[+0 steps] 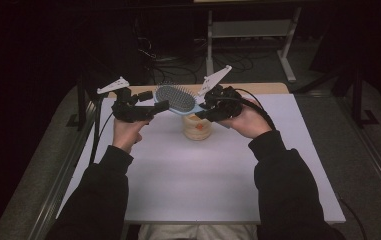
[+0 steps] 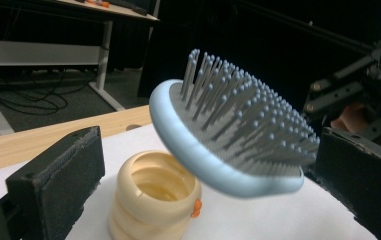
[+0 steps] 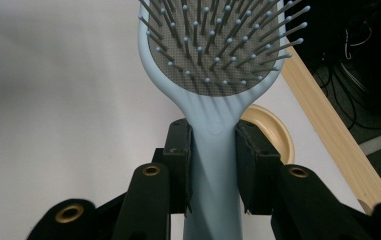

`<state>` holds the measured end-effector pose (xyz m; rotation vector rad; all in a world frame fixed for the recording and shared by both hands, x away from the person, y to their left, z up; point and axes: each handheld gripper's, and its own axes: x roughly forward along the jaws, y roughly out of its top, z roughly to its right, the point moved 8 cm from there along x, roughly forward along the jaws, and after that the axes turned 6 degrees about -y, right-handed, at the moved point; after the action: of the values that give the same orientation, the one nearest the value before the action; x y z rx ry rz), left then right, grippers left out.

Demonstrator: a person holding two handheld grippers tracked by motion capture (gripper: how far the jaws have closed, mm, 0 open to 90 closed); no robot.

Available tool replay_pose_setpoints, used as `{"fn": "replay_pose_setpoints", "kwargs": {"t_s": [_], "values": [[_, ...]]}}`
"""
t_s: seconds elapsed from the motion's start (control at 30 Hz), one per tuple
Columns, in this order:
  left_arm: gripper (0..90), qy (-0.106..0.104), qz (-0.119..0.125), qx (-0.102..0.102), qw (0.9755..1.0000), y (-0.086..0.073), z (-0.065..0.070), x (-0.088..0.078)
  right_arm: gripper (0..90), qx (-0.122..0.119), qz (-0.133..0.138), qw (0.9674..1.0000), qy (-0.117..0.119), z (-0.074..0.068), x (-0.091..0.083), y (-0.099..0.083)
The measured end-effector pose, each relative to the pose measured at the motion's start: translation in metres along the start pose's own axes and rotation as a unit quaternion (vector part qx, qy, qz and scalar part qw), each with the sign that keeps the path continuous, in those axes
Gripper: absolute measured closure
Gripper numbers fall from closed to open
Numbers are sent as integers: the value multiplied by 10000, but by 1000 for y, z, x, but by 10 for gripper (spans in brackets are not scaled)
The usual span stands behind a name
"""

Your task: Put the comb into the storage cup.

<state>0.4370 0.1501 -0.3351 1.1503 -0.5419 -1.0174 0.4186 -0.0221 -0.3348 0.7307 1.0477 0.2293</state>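
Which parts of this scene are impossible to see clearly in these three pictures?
- Handle end of the light blue plastic hairbrush: cut off by the bottom edge in the right gripper view, hidden by the right gripper in the high view.
- Cream ribbed plastic cup: mostly hidden behind the brush in the right gripper view; the orange mark on its side is too small to identify.
- Left gripper: too dark in the high view to tell whether its jaws touch the brush.

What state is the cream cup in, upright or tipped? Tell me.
Upright. The cream cup stands on the white table with its open mouth facing up, under the hairbrush. It looks empty.
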Motion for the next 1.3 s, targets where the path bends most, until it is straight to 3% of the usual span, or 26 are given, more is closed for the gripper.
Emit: {"fn": "replay_pose_setpoints", "kwargs": {"t_s": [0.4, 0.53, 0.67, 0.93, 1.07, 1.17, 1.3], "values": [[12, -22, 135, -337, 9993, -2, -3, 10, 681, 40, 6, 10000, -68, 1, 5, -2], [46, -91, 136, -350, 9993, -1, 0, 14, 681, 33, 2, 9999, -94, 2, 7, -2], [64, -171, -14, -316, 9994, -3, 10, 25, 681, -31, 19, 10000, -49, -4, 10, 1], [273, -302, 196, -521, 9980, 2, 10, 22, 682, -3, 60, 10000, -57, -4, 7, 1], [394, -573, 219, -814, 9948, 3, 10, 23, 680, -39, -17, 9999, -106, -4, 11, -1], [476, -637, 307, -739, 9948, 4, 14, 23, 681, -91, -109, 9999, -97, -5, 15, -4], [521, -634, 310, -620, 9956, 5, 17, 22, 680, -88, -127, 9999, -57, -7, 20, -5]]}}
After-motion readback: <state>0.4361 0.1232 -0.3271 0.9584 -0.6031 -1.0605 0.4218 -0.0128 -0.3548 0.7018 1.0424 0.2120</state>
